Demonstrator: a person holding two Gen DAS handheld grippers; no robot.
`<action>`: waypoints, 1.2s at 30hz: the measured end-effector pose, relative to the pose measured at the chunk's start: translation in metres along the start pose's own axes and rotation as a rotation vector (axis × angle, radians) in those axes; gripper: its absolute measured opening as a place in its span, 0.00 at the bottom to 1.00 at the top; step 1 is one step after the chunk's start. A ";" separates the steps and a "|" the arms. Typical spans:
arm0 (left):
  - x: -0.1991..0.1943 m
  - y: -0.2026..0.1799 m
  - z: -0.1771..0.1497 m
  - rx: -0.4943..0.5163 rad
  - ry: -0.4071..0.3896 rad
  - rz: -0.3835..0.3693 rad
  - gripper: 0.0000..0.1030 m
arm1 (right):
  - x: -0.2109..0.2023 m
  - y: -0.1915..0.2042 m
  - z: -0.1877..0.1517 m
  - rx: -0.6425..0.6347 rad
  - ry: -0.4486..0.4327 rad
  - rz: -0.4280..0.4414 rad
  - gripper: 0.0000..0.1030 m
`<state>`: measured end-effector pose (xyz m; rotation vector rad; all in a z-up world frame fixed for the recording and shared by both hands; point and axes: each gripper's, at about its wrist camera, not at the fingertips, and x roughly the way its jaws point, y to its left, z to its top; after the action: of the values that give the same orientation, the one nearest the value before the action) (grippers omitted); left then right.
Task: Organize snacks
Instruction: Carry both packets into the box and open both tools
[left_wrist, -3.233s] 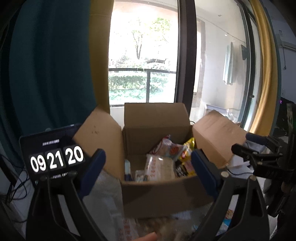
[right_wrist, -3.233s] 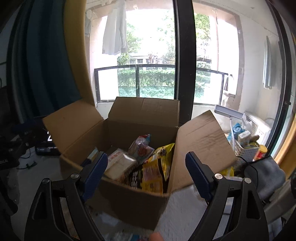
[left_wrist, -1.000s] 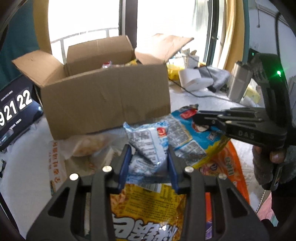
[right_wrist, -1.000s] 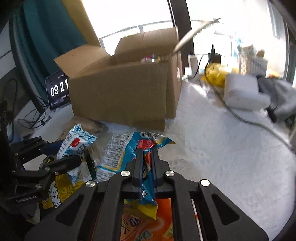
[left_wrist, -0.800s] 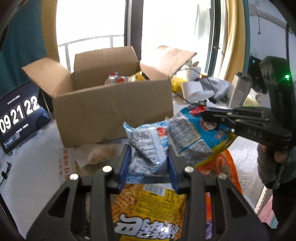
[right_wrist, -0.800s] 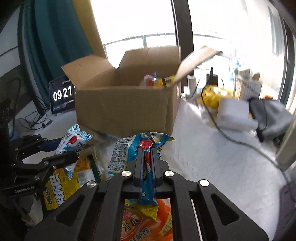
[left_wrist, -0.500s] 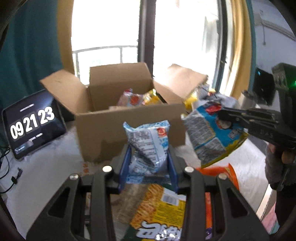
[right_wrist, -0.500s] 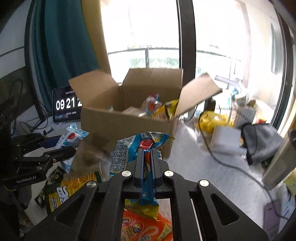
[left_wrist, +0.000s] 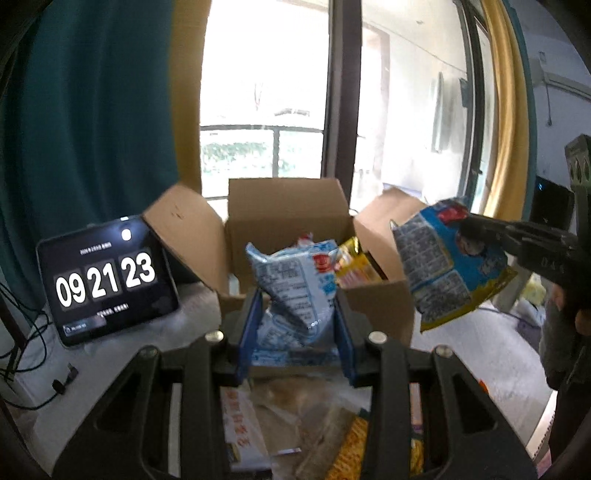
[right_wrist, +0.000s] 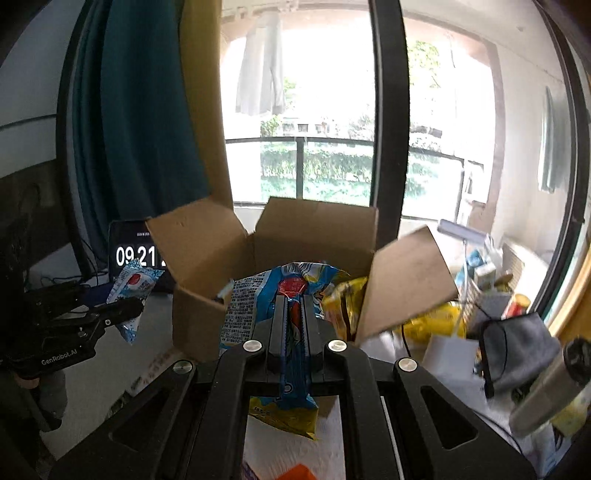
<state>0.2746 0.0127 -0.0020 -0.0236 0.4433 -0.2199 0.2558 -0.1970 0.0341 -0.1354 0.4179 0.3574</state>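
Both snack bags are looking light, soft and crinkly, with slick film that could slide out of a loose pinch; I judge them puffed with air, so a hard squeeze across the middle risks crushing what is inside. The safest hold is on a flat sealed edge or a fold of film, and that is roughly how each is being carried.

The left gripper (left_wrist: 295, 325), at lower centre of its own view, is pinching the pale bag (left_wrist: 295, 288) between its blue pads (left_wrist: 246, 332). The jaws are standing partly apart, pressed against the bag's two sides, and the film is buckling between them. The bag is standing upright in the air, in front of the box (left_wrist: 317, 266) at mid-frame.

The right gripper (right_wrist: 293, 314) is nearly closed, its jaws nipping a thin fold of the blue bag (right_wrist: 258, 302) near its red mark. The bag is hanging down below the fingers, its yellow bottom edge dangling at lower centre of the right view. In the left view the same bag (left_wrist: 447, 258) is showing at right, held out level beside the box's right flap.

Both tools are pointing forward toward the open box, raised about to its rim. Inside it a yellow packet (right_wrist: 343, 306) is leaning against the right wall. The clock (left_wrist: 105, 280) is standing at left.
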 end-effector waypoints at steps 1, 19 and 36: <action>0.002 0.002 0.003 0.000 -0.005 0.006 0.38 | 0.003 0.002 0.004 -0.009 -0.007 0.000 0.07; 0.095 0.051 0.071 -0.043 -0.028 0.138 0.38 | 0.089 -0.012 0.049 0.023 -0.037 -0.014 0.07; 0.193 0.050 0.082 -0.044 0.117 0.192 0.42 | 0.188 -0.040 0.051 0.082 0.036 -0.125 0.07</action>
<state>0.4897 0.0182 -0.0132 -0.0108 0.5635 -0.0224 0.4497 -0.1655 0.0033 -0.0880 0.4570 0.2147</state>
